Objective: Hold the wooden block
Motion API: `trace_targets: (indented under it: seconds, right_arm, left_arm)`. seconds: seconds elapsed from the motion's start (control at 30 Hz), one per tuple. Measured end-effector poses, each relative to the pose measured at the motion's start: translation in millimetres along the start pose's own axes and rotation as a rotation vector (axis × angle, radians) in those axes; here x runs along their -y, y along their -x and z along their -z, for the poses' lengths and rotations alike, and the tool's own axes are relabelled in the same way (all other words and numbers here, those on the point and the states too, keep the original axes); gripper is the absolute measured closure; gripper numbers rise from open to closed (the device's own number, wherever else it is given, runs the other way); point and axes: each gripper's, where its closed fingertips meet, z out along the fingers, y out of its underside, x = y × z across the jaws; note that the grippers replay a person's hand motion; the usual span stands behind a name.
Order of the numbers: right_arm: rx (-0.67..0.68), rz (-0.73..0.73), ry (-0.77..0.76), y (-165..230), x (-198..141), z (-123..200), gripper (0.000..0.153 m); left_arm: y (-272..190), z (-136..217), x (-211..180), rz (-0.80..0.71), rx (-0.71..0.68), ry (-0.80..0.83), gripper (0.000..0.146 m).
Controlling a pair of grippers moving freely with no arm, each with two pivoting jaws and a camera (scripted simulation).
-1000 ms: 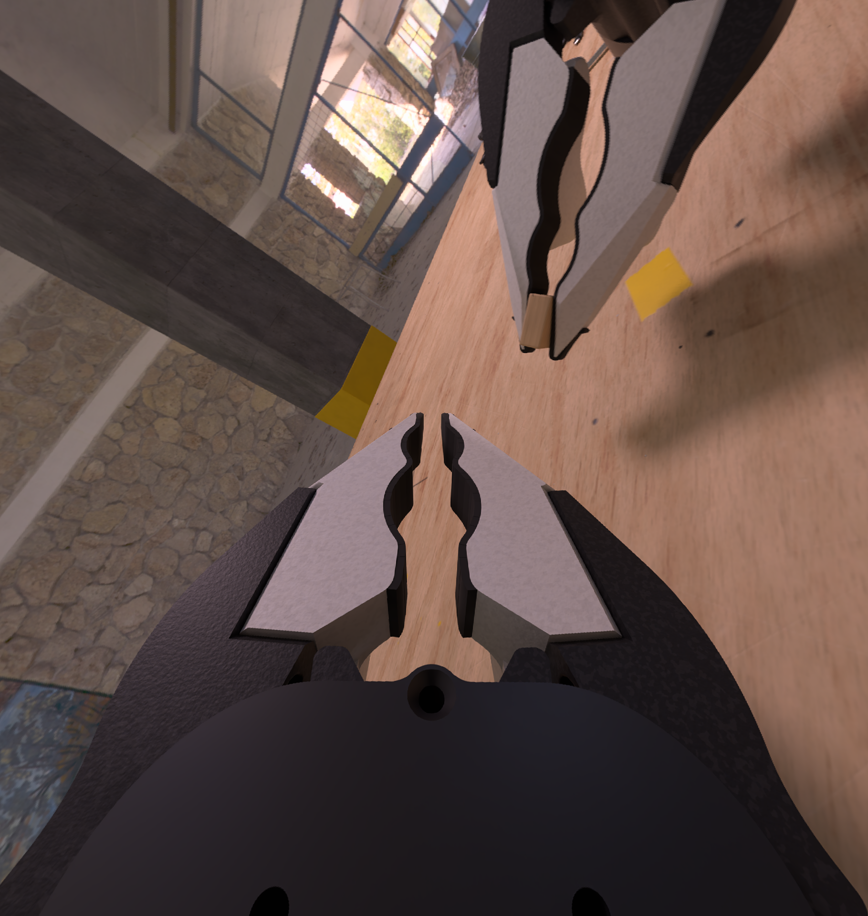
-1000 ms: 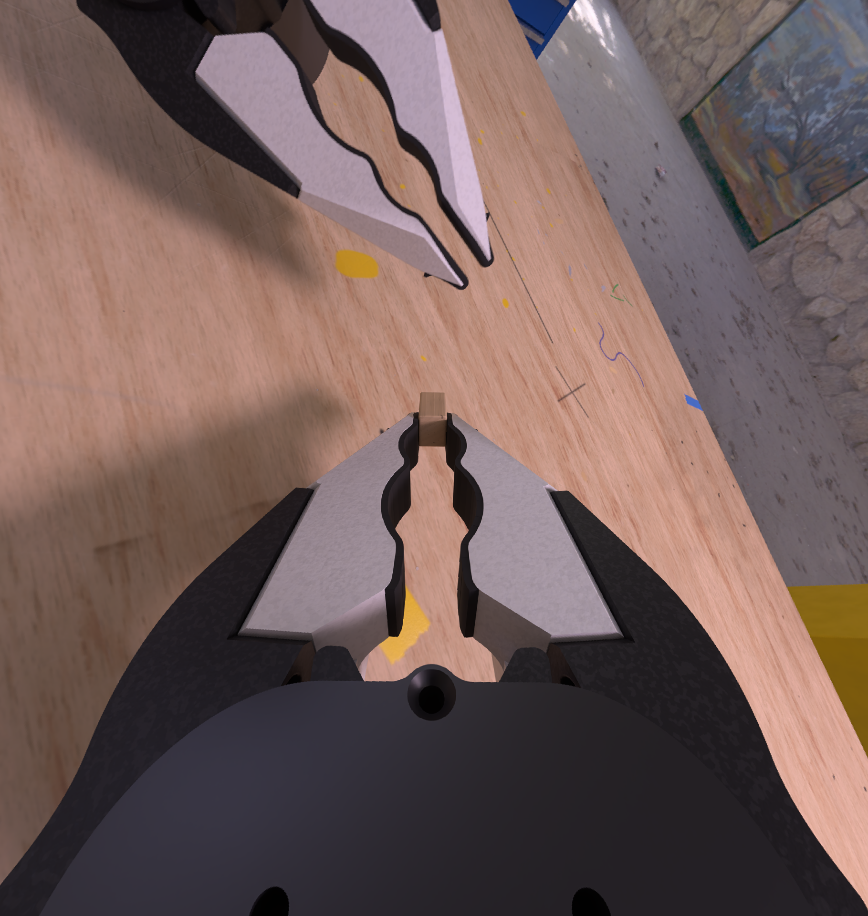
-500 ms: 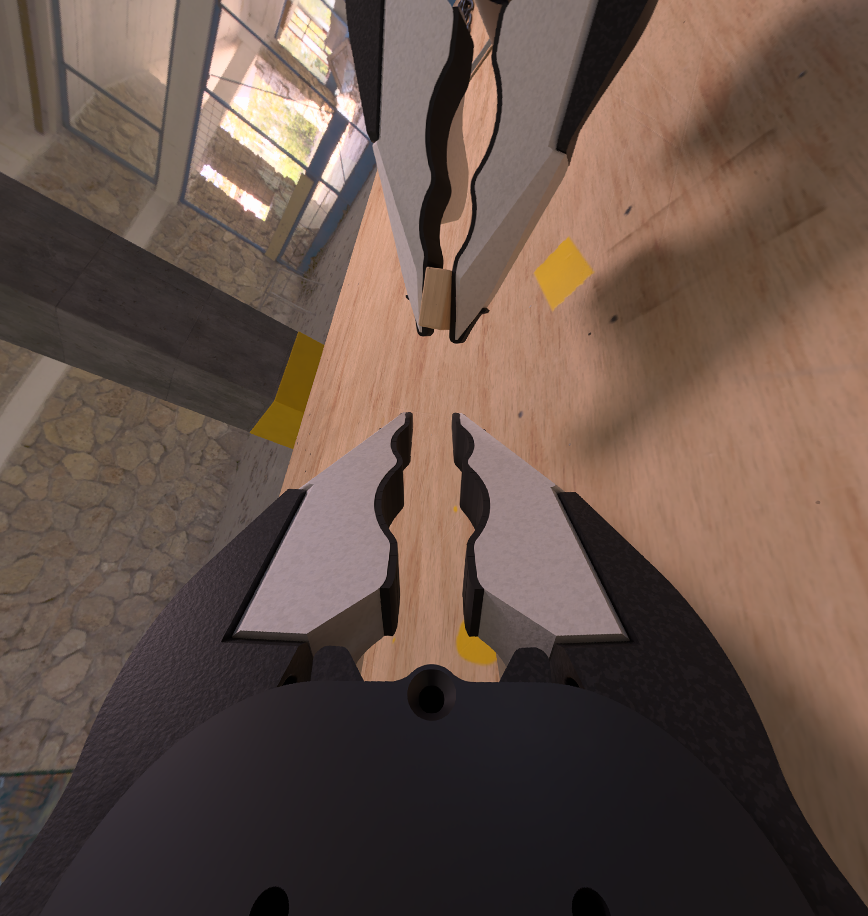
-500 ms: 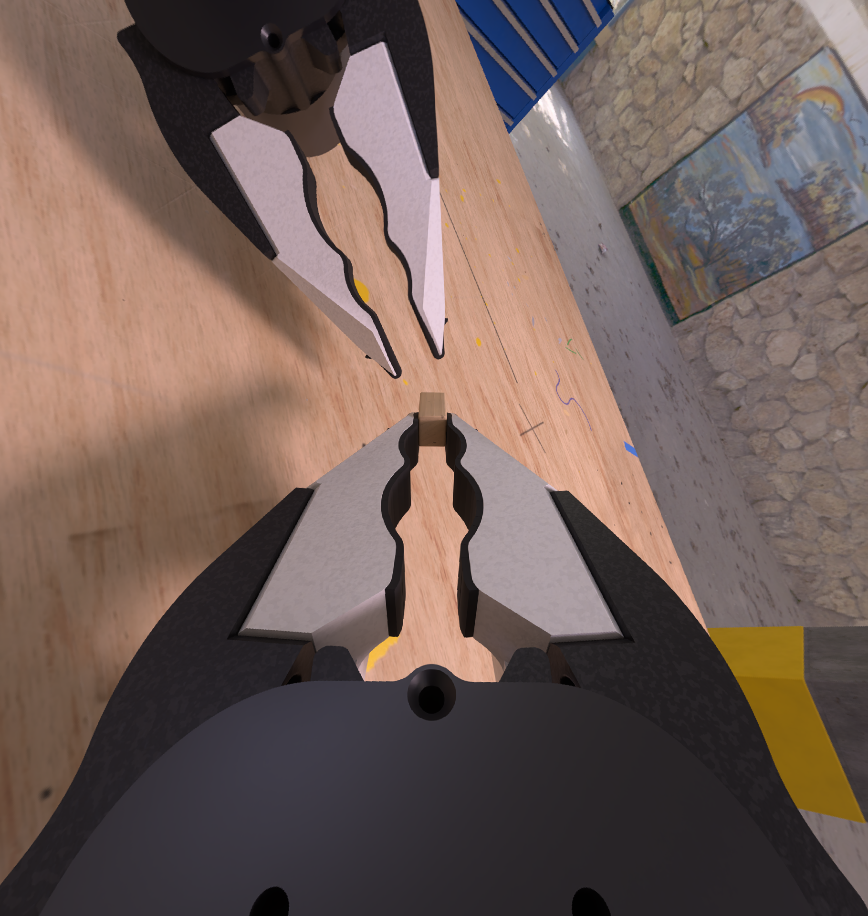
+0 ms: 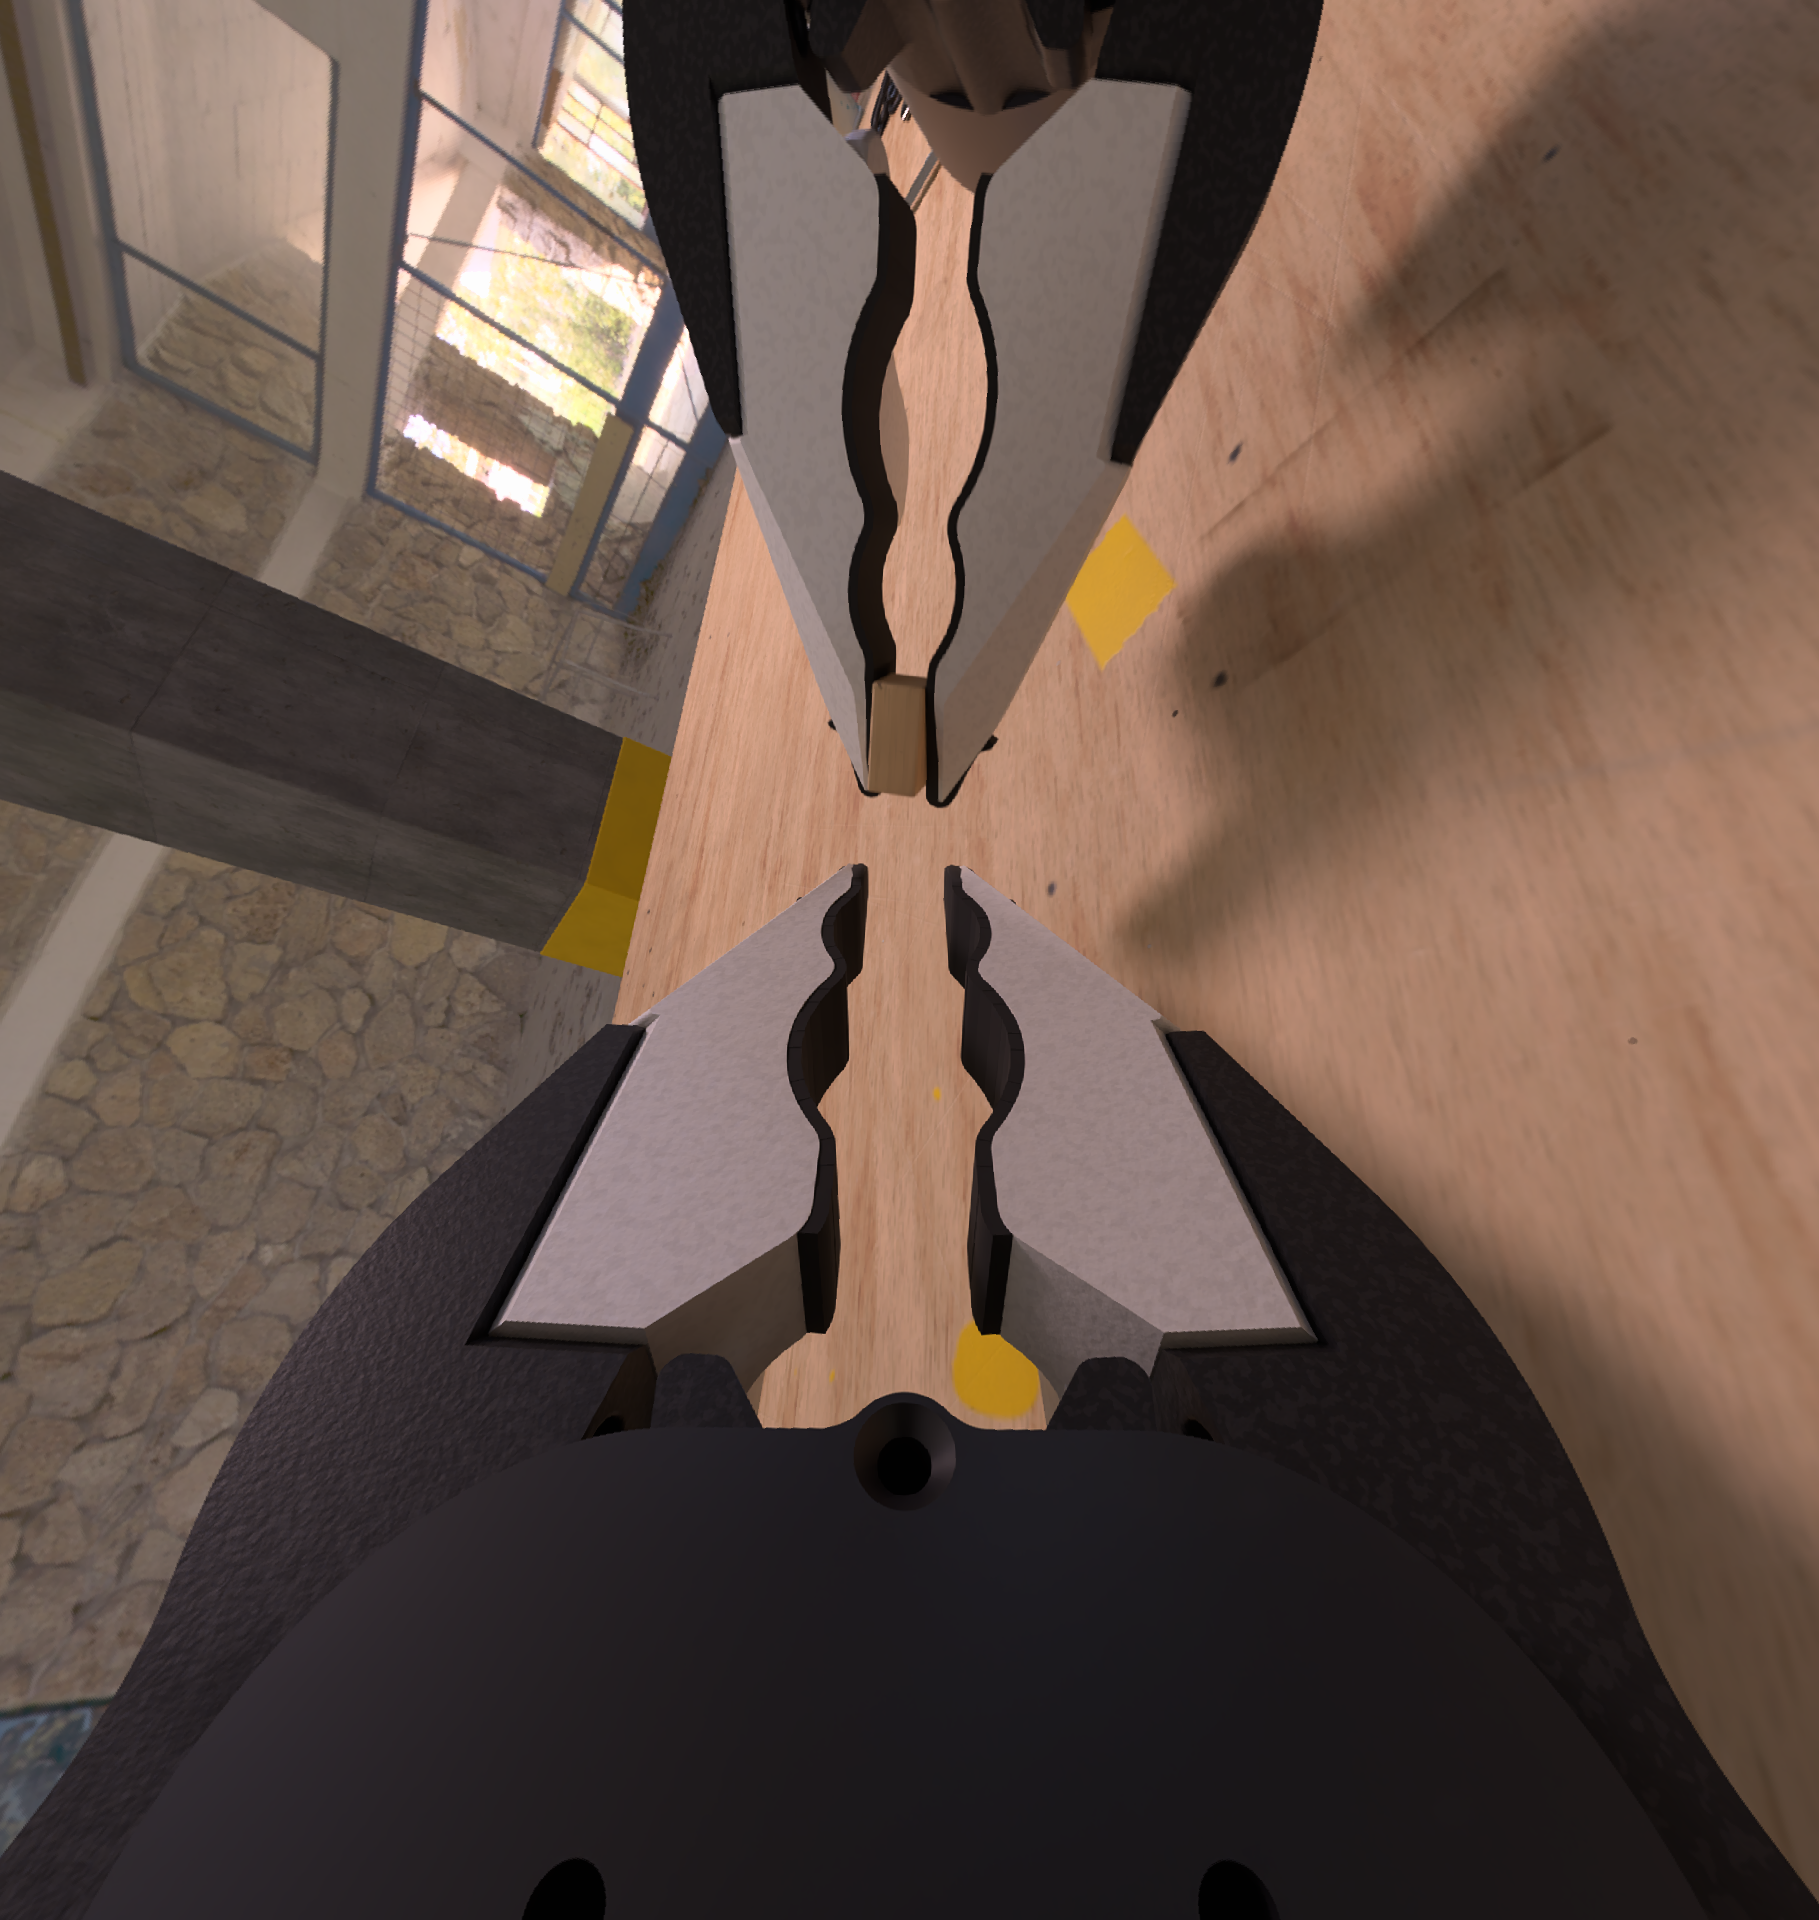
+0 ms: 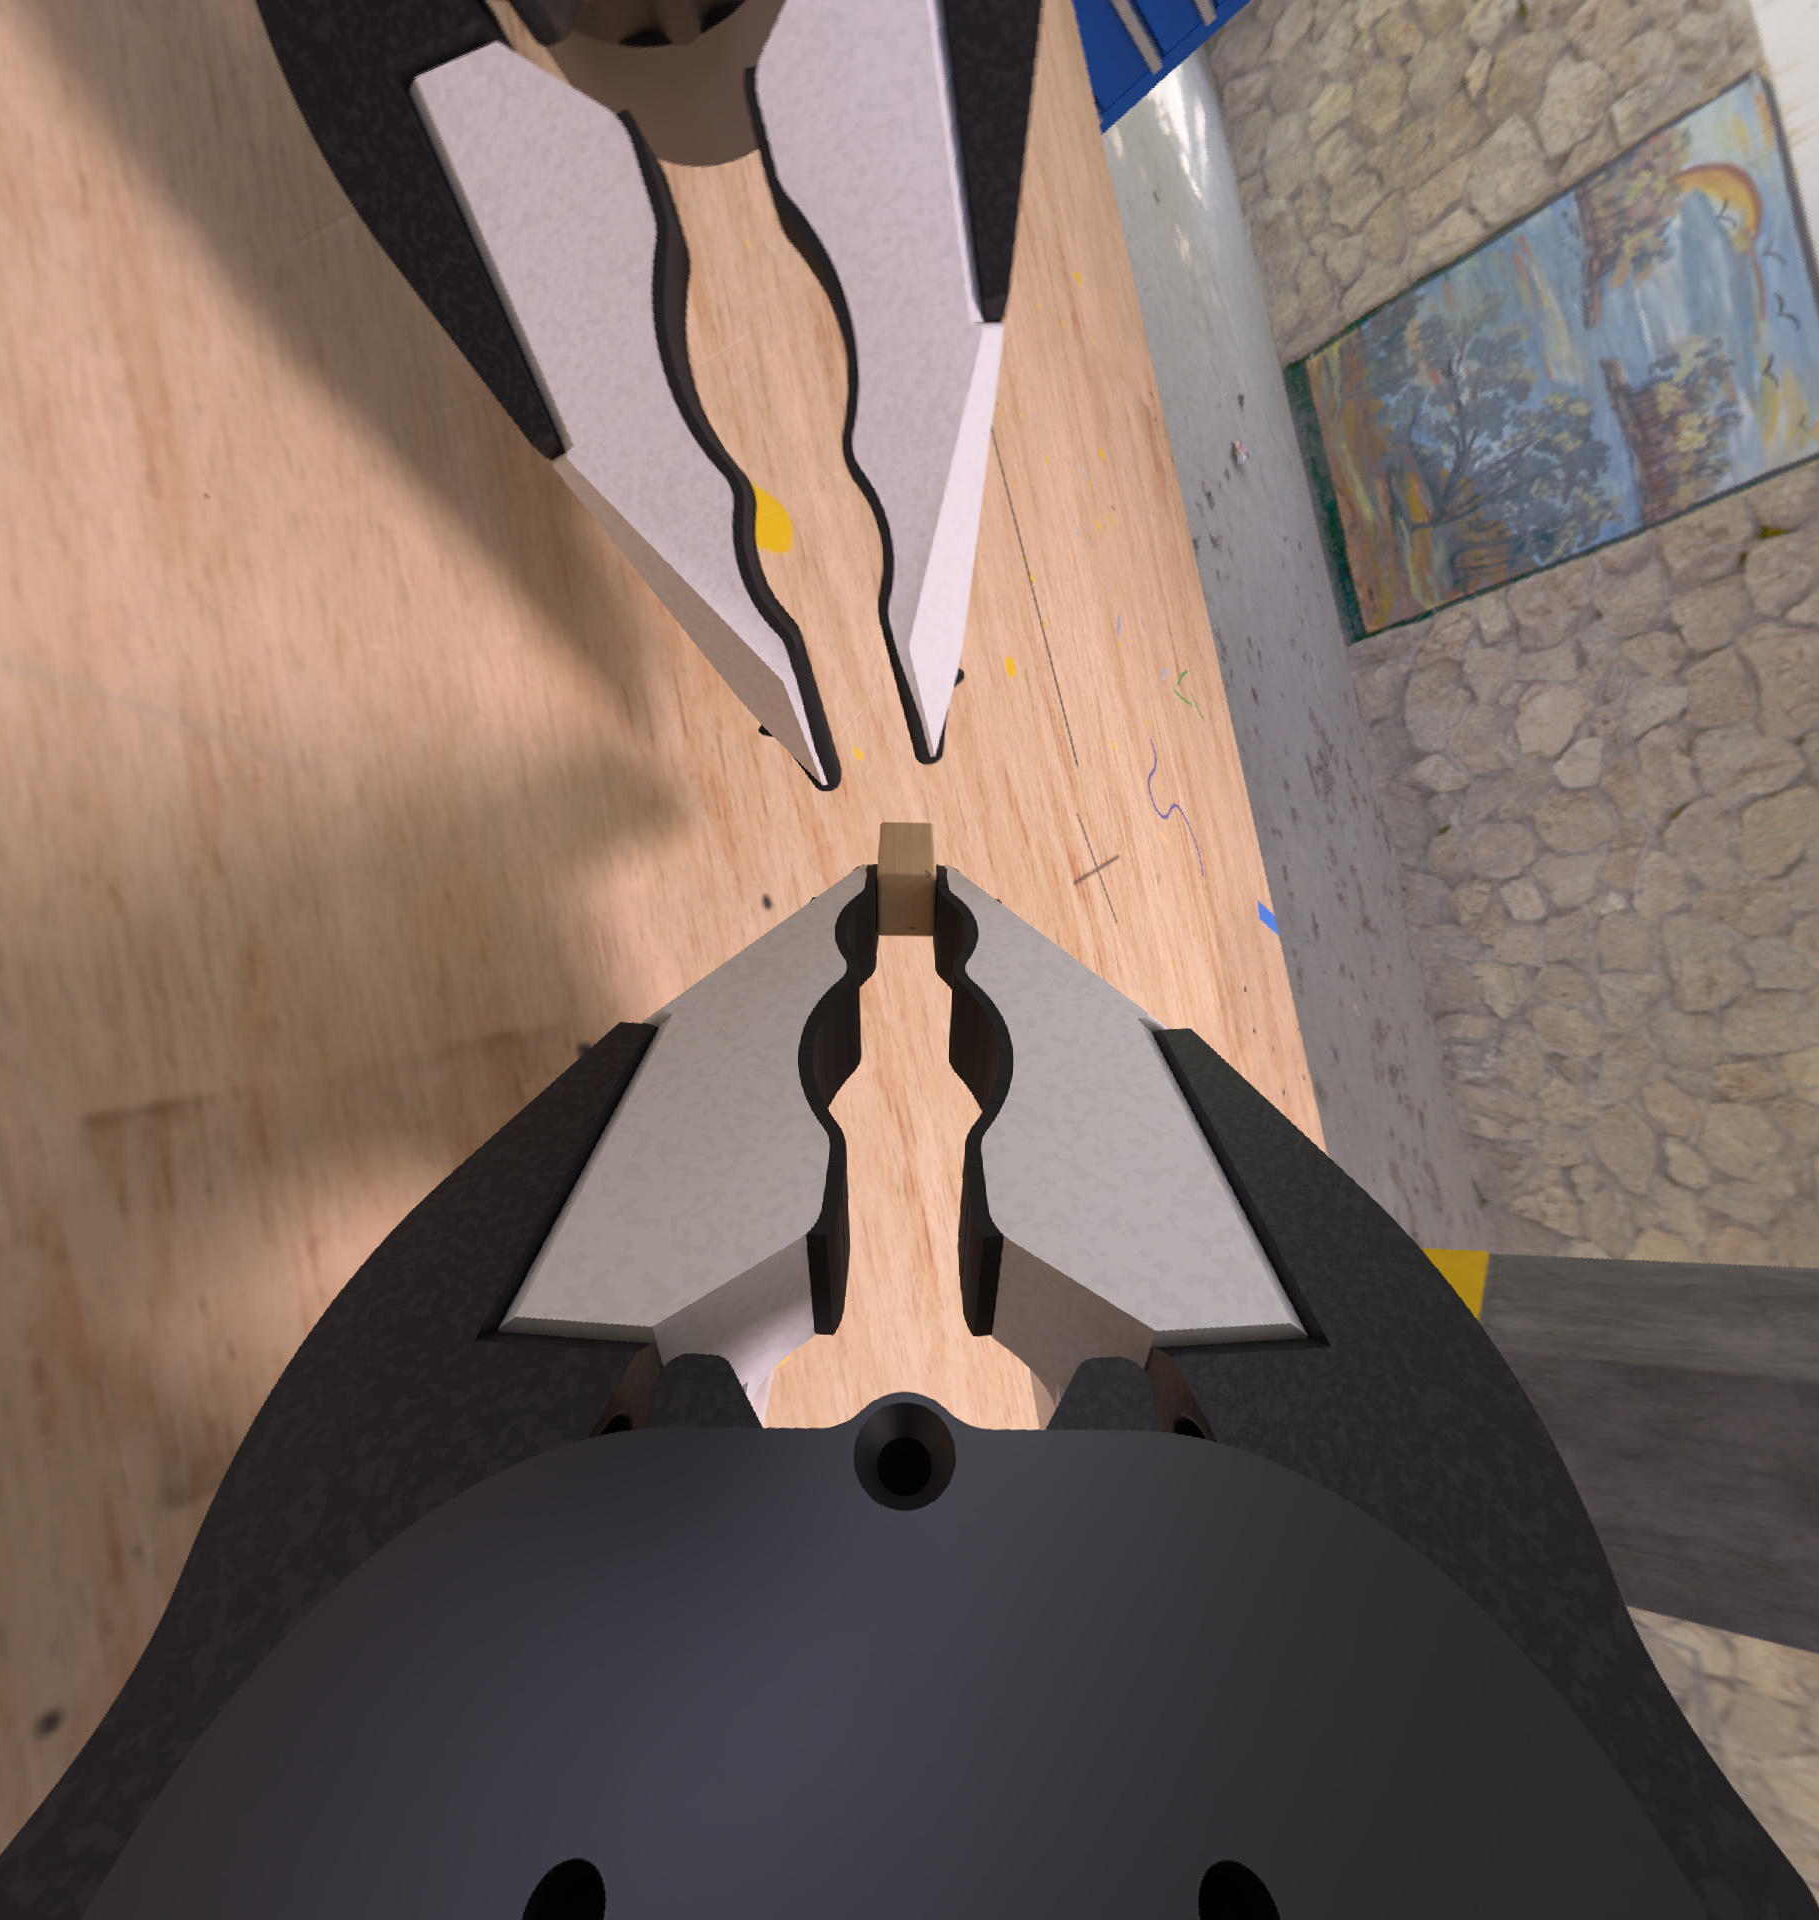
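Observation:
A small wooden block [image 6: 905, 881] is clamped between the tips of my right gripper [image 6: 905, 894], above the wooden table [image 6: 261, 727]. In the left wrist view the block [image 5: 899, 734] shows between the right gripper's tips [image 5: 901, 774], straight ahead. My left gripper [image 5: 905, 883] is open and empty, its tips a short gap from the block and facing it. In the right wrist view the left gripper [image 6: 874, 769] points at the block from the far side, jaws apart.
The table edge runs along the left in the left wrist view, with a dark beam [image 5: 261, 748] and stone floor beyond. Yellow marks [image 5: 1118, 587] lie on the table [image 5: 1404, 935]. A painting [image 6: 1570, 353] hangs on the stone wall.
The two grippers have drawn closer and lined up tip to tip. My left gripper's jaws have opened a little wider. The right gripper still holds the block.

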Motion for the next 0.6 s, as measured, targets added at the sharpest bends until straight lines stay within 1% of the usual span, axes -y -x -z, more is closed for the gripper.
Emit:
trace_targets:
  seconds: [0.07, 0.23, 0.33, 0.47, 0.6]
  right_arm:
    - [0.000, 0.032, 0.018, 2.6, 0.7, -1.6, 0.144]
    - [-0.015, 0.083, 0.054, 4.0, 1.5, -3.4, 0.144]
    - [-0.028, 0.110, 0.056, 3.5, 2.3, -2.5, 0.144]
    - [-0.011, 0.107, 0.070, 5.9, -0.1, -4.0, 0.143]
    - [-0.001, 0.097, 0.074, 6.7, -1.1, -4.2, 0.143]
  left_arm:
    - [-1.8, -0.3, 0.5, 0.000, -0.008, -0.002, 0.132]
    - [-2.5, -0.9, -1.6, 0.014, -0.024, 0.013, 0.141]
    - [-2.5, -1.3, -1.7, 0.016, -0.021, 0.013, 0.141]
    - [-4.7, -2.9, -3.8, -0.003, -0.025, 0.030, 0.140]
    - [-4.2, -3.4, -4.6, 0.010, -0.023, 0.030, 0.136]
